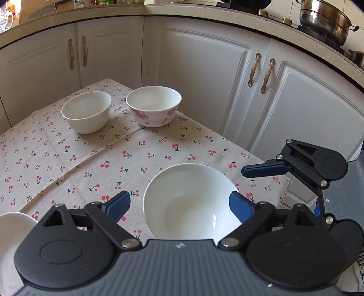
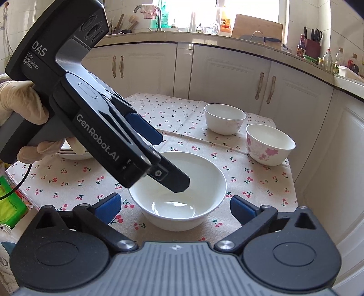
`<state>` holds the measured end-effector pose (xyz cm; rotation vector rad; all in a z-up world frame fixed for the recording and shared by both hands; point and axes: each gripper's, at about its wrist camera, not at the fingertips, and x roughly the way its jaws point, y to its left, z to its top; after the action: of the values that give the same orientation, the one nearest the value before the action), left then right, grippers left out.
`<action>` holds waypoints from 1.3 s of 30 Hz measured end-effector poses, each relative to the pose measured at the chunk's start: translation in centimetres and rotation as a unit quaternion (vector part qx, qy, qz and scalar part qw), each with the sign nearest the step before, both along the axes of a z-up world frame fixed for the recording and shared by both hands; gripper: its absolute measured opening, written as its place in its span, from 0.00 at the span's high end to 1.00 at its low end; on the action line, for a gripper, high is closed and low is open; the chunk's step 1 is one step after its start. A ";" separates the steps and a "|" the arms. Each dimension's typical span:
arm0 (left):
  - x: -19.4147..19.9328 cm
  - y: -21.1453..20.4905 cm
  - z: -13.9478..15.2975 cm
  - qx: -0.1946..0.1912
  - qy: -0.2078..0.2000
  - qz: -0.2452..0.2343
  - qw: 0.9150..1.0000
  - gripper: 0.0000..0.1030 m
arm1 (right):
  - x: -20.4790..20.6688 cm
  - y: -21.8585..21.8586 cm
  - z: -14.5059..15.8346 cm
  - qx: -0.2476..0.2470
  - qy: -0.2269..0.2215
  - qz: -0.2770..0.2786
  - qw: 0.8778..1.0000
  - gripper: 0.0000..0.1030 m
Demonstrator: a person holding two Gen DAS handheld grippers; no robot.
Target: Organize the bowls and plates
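Note:
A plain white bowl [image 1: 191, 205] [image 2: 204, 182] stands on the cherry-print tablecloth [image 1: 68, 159] near the table's front edge. My left gripper [image 1: 179, 198] [image 2: 171, 161] is open, its blue pads on either side of the bowl and clear of its rim. In the right wrist view its lower finger hangs over the bowl's inside. My right gripper [image 2: 175, 202] is open too, with a pad on each side of the same bowl and not touching it. One of its blue fingers [image 1: 266, 170] shows at the right. Farther back stand a second plain white bowl [image 1: 86, 111] [image 2: 224, 118] and a pink-flowered bowl [image 1: 154, 105] [image 2: 269, 143].
Another white dish [image 1: 11, 230] [image 2: 72, 154] lies at the table's left. A gloved hand [image 2: 22, 109] holds the left gripper. White cabinet doors [image 1: 204, 79] close off the far and right sides. A steel pot [image 1: 325, 18] sits on the counter, and a green packet [image 2: 9, 200] lies at the left.

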<state>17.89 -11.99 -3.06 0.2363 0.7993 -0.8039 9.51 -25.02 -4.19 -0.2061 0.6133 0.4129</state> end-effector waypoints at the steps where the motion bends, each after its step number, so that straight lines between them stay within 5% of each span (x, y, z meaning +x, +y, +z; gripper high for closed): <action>1: -0.3 0.3 0.3 -0.003 -0.005 0.001 1.000 0.09 | -0.3 0.1 0.3 -0.003 -0.004 -0.003 1.000 0.00; 21: -2.4 2.3 3.8 -0.033 -0.061 -0.004 0.998 0.07 | -3.3 0.3 4.4 -0.033 -0.073 -0.047 0.996 0.00; 39: 6.0 -3.2 3.7 0.000 -0.026 0.011 1.000 0.07 | 5.0 -6.8 2.9 -0.024 -0.050 -0.064 0.996 0.00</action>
<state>23.90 -15.20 0.63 0.2474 0.7516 -0.7743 14.54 -31.79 -1.32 -0.2309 0.5344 0.2628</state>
